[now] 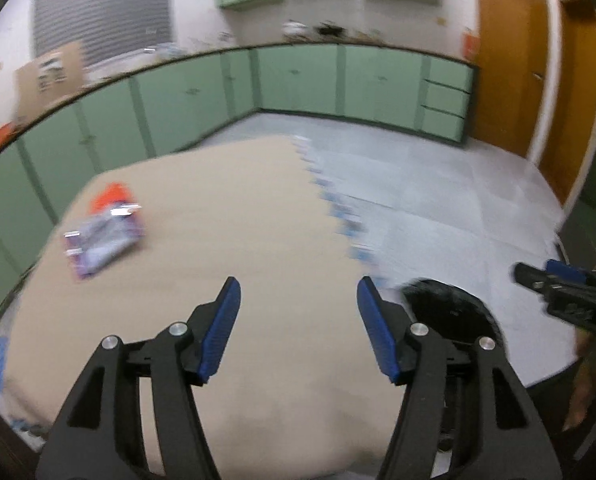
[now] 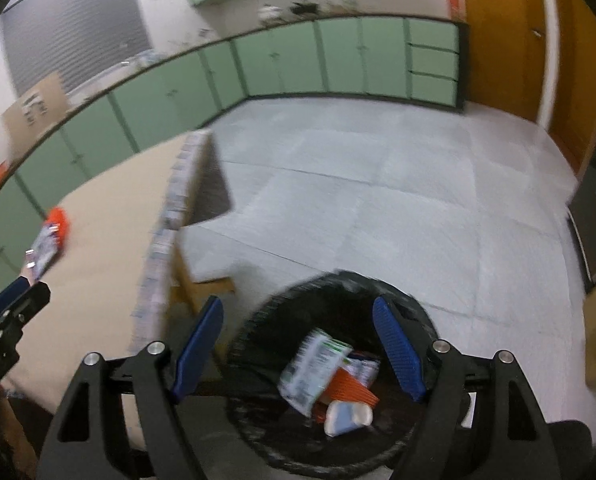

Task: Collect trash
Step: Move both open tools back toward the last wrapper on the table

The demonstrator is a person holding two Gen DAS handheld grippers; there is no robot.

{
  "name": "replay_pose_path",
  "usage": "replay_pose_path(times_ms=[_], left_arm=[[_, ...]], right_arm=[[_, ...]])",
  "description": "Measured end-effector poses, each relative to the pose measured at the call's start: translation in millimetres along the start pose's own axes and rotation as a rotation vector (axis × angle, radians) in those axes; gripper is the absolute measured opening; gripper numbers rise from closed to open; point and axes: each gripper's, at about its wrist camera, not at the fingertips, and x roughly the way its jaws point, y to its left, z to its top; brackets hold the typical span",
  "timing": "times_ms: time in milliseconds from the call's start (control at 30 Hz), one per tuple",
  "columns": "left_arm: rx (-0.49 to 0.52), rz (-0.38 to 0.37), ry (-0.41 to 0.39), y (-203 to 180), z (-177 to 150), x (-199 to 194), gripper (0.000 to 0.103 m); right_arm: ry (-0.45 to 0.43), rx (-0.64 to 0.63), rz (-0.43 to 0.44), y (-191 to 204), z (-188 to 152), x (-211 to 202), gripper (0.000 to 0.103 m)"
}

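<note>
A purple wrapper (image 1: 102, 242) lies on the tan table (image 1: 258, 220) at the far left, partly over an orange packet (image 1: 112, 196). My left gripper (image 1: 298, 332) hangs open above the table's near part, nothing between its blue pads. My right gripper (image 2: 298, 354) is open over the black trash bin (image 2: 258, 320) on the floor. Inside the bin lie a green-and-white packet (image 2: 313, 368), an orange piece (image 2: 349, 392) and a pale cup (image 2: 347, 418). The same wrapper (image 2: 44, 248) and orange packet (image 2: 58, 216) show far left in the right wrist view. The right gripper (image 1: 553, 284) also appears at the left wrist view's right edge.
The bin's rim (image 1: 449, 292) sits beside the table's right edge, which carries a blue-and-white patterned strip (image 1: 337, 208). Green cabinets (image 1: 298, 80) run along the far wall, an orange door (image 1: 509, 72) at the right. A cardboard box (image 1: 46, 76) stands on the counter.
</note>
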Motion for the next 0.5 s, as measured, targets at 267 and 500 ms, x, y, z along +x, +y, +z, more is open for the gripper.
replay_pose_path(times_ms=[267,500], left_arm=[[-0.146,0.211,-0.114,134,8,-36,0.062],[-0.200,0.285,-0.132,211,2,-23,0.064]], right_arm=[[-0.070,-0.206,0.168,134,22,5,0.078],[-0.052,-0.344,0.304,242,33,48,0.078]])
